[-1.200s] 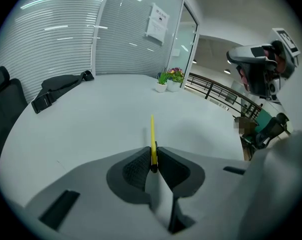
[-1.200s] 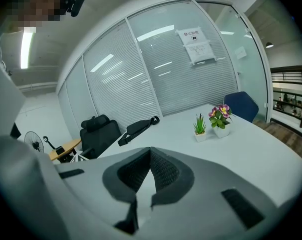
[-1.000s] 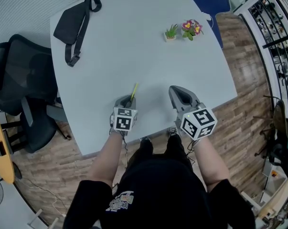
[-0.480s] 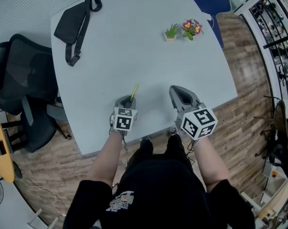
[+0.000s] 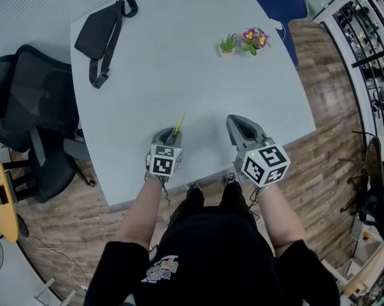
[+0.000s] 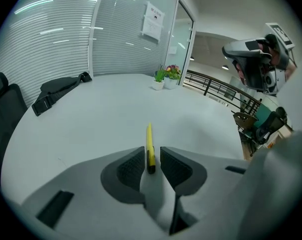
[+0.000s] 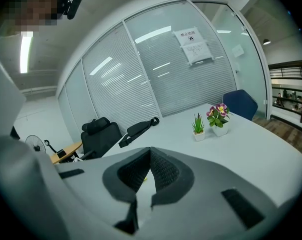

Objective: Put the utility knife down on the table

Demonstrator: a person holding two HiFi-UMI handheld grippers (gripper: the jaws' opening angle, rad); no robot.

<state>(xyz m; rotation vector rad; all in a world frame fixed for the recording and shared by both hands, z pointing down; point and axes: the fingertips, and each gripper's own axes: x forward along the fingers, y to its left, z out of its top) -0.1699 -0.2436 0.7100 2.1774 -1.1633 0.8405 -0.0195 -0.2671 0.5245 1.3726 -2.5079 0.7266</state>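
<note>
Utility knife (image 6: 149, 143) sits unmoved between the loosened jaws of your left hand-held gripper (image 6: 152, 155), low over the tabletop (image 6: 90, 114), so the put-down looks nearly done; your right hand-held gripper (image 7: 149, 154) stays clenched, empty.

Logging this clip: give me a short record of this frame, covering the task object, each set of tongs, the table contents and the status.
task object: yellow utility knife, pointing forward from the left tongs across the table
left tongs: knife between the jaws, against the left jaw, slight gap at the right jaw; grip uncertain
right tongs: jaws together, empty
also on table: black bag, green potted plant, flowering potted plant
status: release not confirmed
</note>
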